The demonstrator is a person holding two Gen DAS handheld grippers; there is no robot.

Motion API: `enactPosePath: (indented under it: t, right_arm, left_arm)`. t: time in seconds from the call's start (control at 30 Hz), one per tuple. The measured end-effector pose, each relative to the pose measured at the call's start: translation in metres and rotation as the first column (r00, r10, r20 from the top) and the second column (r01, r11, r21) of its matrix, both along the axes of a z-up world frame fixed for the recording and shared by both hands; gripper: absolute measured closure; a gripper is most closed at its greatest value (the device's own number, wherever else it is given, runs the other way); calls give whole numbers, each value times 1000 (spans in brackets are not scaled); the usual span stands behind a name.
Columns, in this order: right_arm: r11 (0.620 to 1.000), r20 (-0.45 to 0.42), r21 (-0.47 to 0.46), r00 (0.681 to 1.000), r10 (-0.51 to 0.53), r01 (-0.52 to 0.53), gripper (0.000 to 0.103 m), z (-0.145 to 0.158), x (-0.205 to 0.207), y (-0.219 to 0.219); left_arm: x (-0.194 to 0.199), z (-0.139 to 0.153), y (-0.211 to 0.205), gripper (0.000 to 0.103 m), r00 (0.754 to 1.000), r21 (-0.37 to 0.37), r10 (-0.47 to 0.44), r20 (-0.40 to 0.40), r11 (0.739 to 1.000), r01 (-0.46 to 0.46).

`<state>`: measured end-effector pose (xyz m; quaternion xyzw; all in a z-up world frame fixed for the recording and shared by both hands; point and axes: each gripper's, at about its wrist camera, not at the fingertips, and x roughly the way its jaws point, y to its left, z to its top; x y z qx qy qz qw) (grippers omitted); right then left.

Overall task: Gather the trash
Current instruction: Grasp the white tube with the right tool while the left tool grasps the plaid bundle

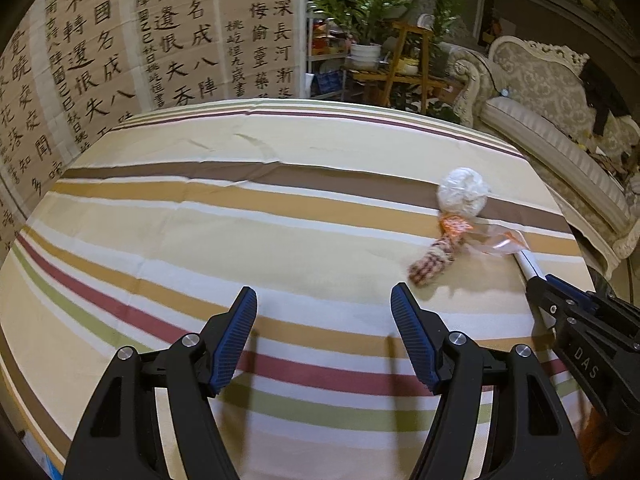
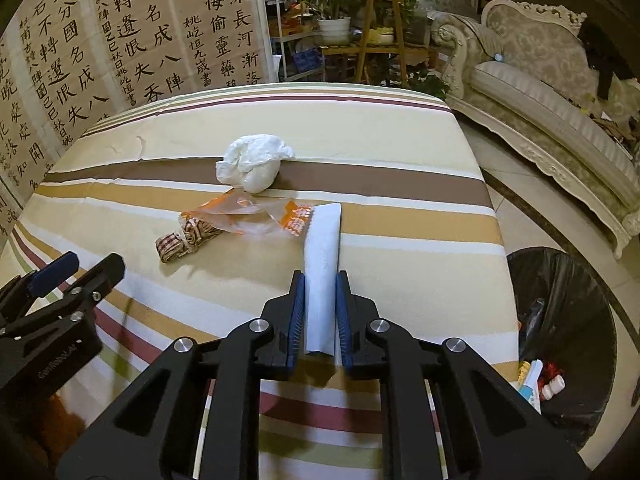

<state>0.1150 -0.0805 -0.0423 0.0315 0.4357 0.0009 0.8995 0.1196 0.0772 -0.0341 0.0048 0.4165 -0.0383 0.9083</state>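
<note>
Four trash items on the striped table (image 2: 400, 248): white tube (image 2: 322, 248), clamped between right gripper (image 2: 320, 312) pads; crumpled tissue (image 2: 252, 162), clear wrapper (image 2: 244, 218), checked ribbon (image 2: 186, 240) beyond. Left gripper (image 1: 324, 312) apart, empty. Advice: keep firm squeeze, carry rightward to black-lined bin (image 2: 560, 320).

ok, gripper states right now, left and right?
Left gripper: open, nothing between its fingers.
Right gripper: shut on the flat white squeezed tube.
</note>
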Motion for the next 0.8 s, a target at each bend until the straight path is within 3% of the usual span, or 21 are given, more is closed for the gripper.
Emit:
enactPosePath:
  t: [0.4, 0.6, 0.7, 0.8]
  right_arm:
    - [999, 11, 51, 1000, -6, 6, 88, 0, 1, -19]
    - [997, 13, 71, 1000, 7, -8, 88, -1, 1, -23]
    - [997, 14, 78, 1000, 10, -11, 87, -1, 0, -24]
    - [997, 15, 78, 1000, 14, -15, 87, 0, -1, -25]
  left_arm:
    - [24, -5, -38, 35, 994, 37, -105, -24, 994, 106]
    - [28, -10, -52, 54, 986, 45, -162, -43, 986, 164]
    - [23, -10, -57, 73, 980, 65, -197, -28, 978, 199]
    - [19, -9, -63, 78, 975, 77, -223, -24, 972, 224]
